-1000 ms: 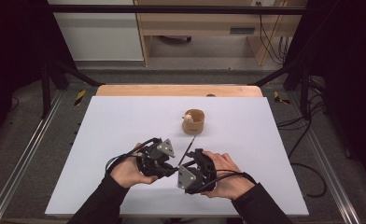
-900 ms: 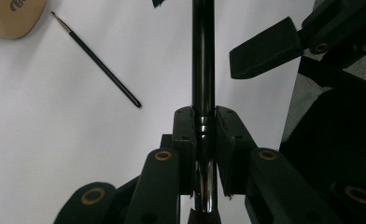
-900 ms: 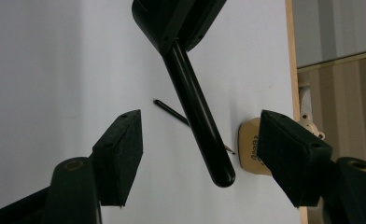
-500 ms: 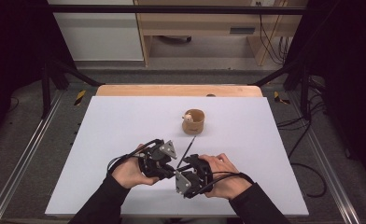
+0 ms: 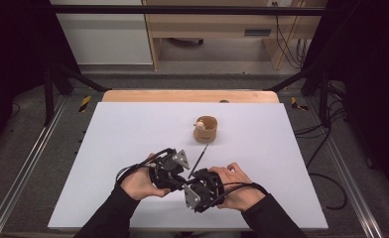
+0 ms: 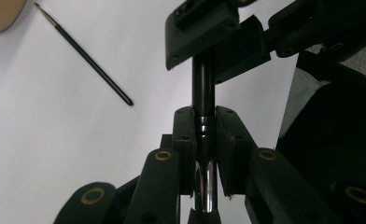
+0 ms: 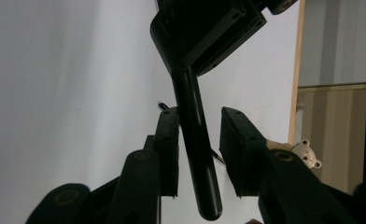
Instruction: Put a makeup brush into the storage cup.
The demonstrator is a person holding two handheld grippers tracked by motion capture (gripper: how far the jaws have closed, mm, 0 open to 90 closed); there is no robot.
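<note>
A black pen (image 6: 203,84) with a chrome band is held low over the white table (image 5: 133,134). My left gripper (image 6: 204,119) is shut on it at the band. Its black barrel (image 7: 193,135) runs between the jaws of my right gripper (image 7: 200,116), which have just been closing. The barrel rests against one pad and a gap remains at the other. In the high view the left gripper (image 5: 179,178) and right gripper (image 5: 195,185) meet tip to tip near the table's front.
A thin black brush (image 5: 201,157) lies on the table just beyond the grippers. Behind it stands a small wooden cup (image 5: 206,130) with a little bear figure (image 7: 307,154) in it. A wooden strip (image 5: 190,95) edges the table's far side.
The right gripper's jaws have narrowed around the pen's barrel. Both hands have stayed almost where they were, and the left gripper keeps its hold.
</note>
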